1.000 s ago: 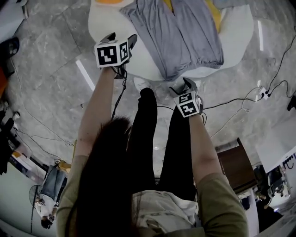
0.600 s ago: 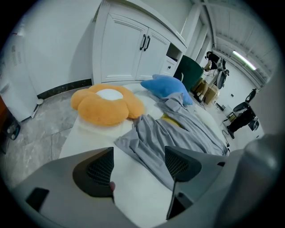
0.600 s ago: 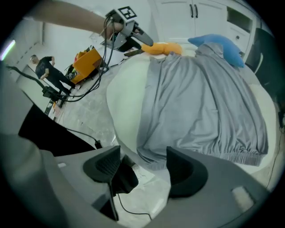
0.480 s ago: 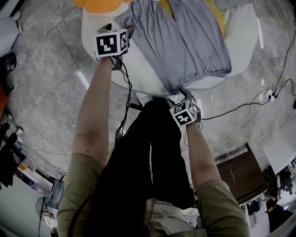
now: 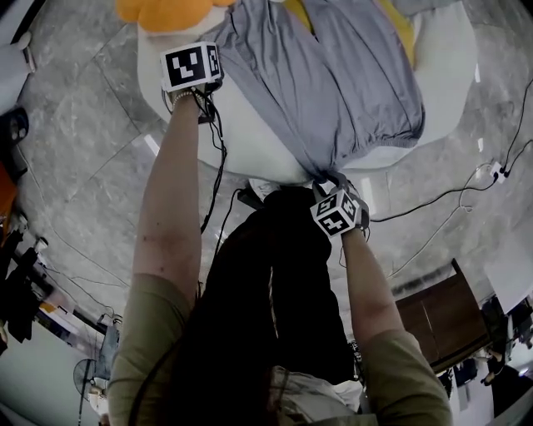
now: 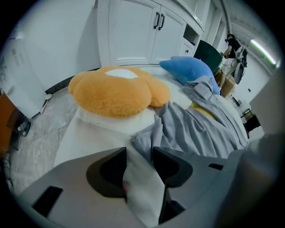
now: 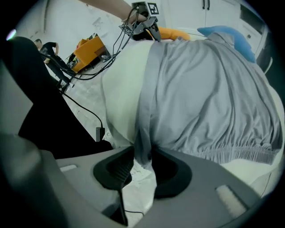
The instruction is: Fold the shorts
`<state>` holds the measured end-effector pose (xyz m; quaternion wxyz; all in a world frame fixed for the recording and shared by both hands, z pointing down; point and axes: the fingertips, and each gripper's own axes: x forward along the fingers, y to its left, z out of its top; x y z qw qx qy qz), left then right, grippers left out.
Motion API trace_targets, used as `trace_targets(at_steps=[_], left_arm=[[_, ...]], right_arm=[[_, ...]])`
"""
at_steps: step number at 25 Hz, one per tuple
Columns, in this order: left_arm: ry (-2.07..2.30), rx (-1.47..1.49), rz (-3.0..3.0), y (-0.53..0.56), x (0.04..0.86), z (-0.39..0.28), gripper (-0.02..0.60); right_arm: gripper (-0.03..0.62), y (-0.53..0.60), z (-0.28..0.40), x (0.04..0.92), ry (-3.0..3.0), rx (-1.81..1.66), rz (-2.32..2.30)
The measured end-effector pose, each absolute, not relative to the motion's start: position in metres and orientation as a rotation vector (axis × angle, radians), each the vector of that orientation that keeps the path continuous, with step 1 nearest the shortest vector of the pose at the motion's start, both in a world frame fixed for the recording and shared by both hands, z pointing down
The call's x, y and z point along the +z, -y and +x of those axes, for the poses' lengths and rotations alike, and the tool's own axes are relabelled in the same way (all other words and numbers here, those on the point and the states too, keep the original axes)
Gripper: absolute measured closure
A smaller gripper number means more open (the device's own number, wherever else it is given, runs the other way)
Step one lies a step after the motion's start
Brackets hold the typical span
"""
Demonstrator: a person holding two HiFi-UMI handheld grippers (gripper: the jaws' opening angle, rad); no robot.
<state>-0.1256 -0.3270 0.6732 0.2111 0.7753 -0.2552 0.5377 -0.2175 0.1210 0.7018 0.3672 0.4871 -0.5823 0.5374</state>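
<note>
Grey shorts [image 5: 333,75] lie spread on a white round table [image 5: 250,141], waistband toward me. My left gripper [image 5: 208,73] is down at the shorts' far left hem corner [image 6: 149,136]. That corner lies at its jaw tips [image 6: 139,153] with white table showing in the gap, and the jaws are closing. My right gripper [image 5: 333,185] is at the table's near edge by the waistband's left corner. A hanging fold of the shorts [image 7: 143,133] drops between its closing jaws [image 7: 142,156]; the ribbed left pad [image 7: 116,171] is still bare.
An orange plush cushion [image 5: 166,10] sits on the table just beyond the left gripper, a blue cushion [image 6: 189,69] further back. Yellow cloth [image 5: 404,29] shows under the shorts. The person's black-trousered legs [image 5: 283,250] stand against the table. Cables [image 5: 441,195] cross the floor.
Both grippers have come down to the shorts: the left to the hem corner, the right to the waistband corner at the near edge. The head has leaned in over the table.
</note>
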Motion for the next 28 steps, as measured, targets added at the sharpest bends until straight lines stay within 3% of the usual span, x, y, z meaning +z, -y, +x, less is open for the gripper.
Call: trace_targets(at_steps=[2, 6, 16, 20, 28], left_arm=[[0.722, 1.494, 2.142, 0.329, 0.673, -0.127, 0.42], [0.745, 1.506, 2.17, 0.331, 0.664, -0.132, 0.561], [0.71, 1.454, 2.095, 0.324, 0.648, -0.142, 0.571], [0.763, 1.273, 2.019, 0.33, 0.653, -0.14, 0.572], [0.605, 1.208, 2.065, 0.337, 0.607, -0.12, 0.574]], right_arm=[[0.494, -0.122, -0.215, 0.701, 1.485, 1.396, 1.266], [0.571, -0.128, -0.213, 0.695, 1.472, 1.408, 1.268], [0.577, -0.123, -0.205, 0.661, 1.462, 1.478, 1.322], [0.577, -0.124, -0.202, 0.663, 1.5, 1.466, 1.334], [0.577, -0.122, -0.181, 0.629, 1.477, 1.495, 1.403]])
